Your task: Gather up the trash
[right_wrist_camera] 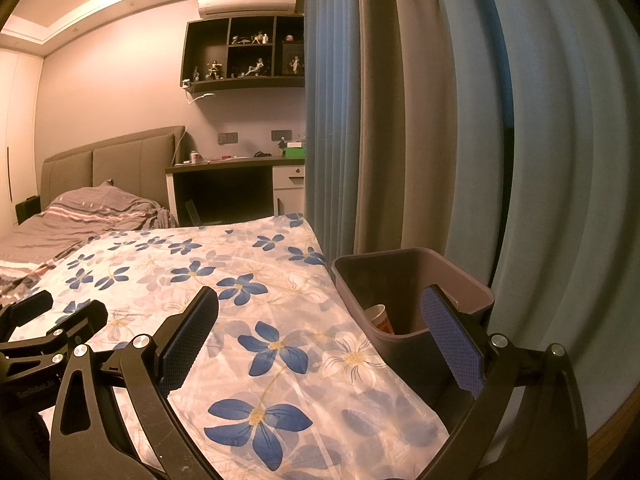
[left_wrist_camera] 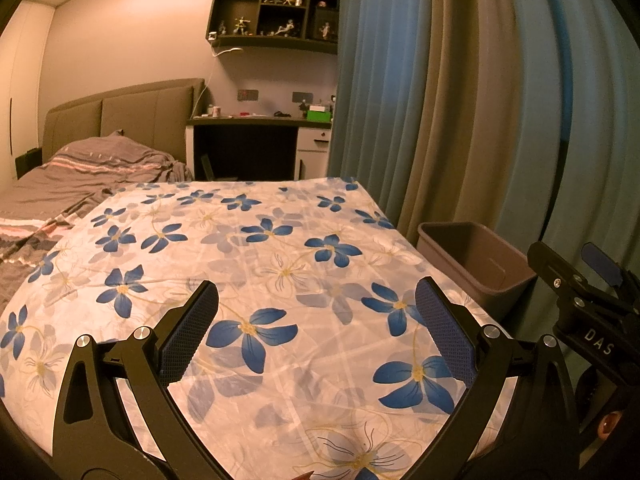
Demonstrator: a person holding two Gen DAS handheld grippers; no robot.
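Note:
A grey rectangular trash bin (right_wrist_camera: 472, 292) stands at the right edge of a table covered by a white cloth with blue flowers (right_wrist_camera: 256, 312). A paper cup (right_wrist_camera: 379, 318) lies inside the bin, against its near wall. My right gripper (right_wrist_camera: 320, 312) is open, held over the table's right edge and the bin's near corner, nothing between its fingers. My left gripper (left_wrist_camera: 316, 304) is open above the flowered cloth (left_wrist_camera: 248, 248), empty. The bin (left_wrist_camera: 476, 264) shows to its right. The other gripper (left_wrist_camera: 592, 300) appears at the right edge of the left wrist view.
Blue and grey curtains (right_wrist_camera: 440, 140) hang close behind the bin. A bed with grey bedding (left_wrist_camera: 80, 168) lies beyond the table on the left. A desk (left_wrist_camera: 256, 124) and a wall shelf with figurines (left_wrist_camera: 276, 12) stand at the back.

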